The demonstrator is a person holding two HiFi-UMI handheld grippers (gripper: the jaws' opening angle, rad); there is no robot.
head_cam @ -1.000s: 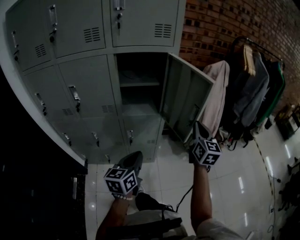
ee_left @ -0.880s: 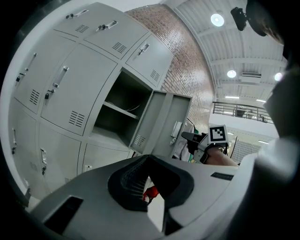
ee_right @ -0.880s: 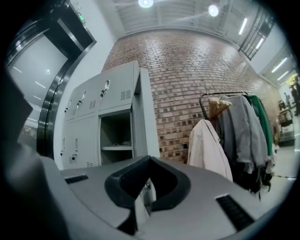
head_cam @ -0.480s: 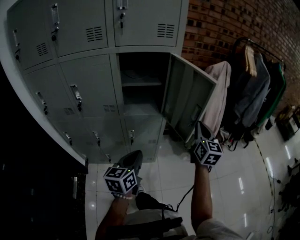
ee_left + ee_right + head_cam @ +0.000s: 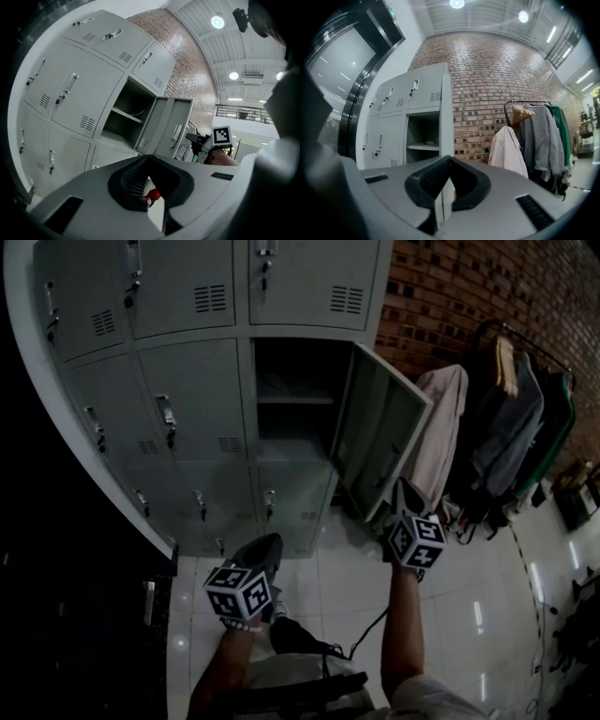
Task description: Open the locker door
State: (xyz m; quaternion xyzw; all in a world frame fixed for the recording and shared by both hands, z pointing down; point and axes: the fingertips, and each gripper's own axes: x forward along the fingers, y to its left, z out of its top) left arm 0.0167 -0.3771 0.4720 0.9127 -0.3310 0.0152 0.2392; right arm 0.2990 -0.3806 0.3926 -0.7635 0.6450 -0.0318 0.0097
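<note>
The grey locker bank (image 5: 187, 409) fills the upper left of the head view. One middle-row door (image 5: 380, 432) hangs open to the right, baring a compartment (image 5: 291, 418) with a shelf. My right gripper (image 5: 401, 486) is shut and empty, just off the door's lower outer edge. In the right gripper view its jaws (image 5: 450, 159) meet in front of the door, seen edge-on (image 5: 446, 112). My left gripper (image 5: 265, 545) hangs lower, in front of the bottom lockers, and holds nothing. In the left gripper view its jaws (image 5: 149, 158) are shut, with the open door (image 5: 164, 124) beyond them.
A brick wall (image 5: 450, 287) stands right of the lockers. A clothes rack (image 5: 511, 418) with several garments, one beige (image 5: 436, 437), stands just behind the open door. A cable (image 5: 366, 638) lies on the glossy tiled floor (image 5: 469, 615). A dark panel (image 5: 56, 615) closes the left side.
The head view has shifted, so the lockers sit a little further right and lower. The door stays open at the same angle and both grippers have hardly moved.
</note>
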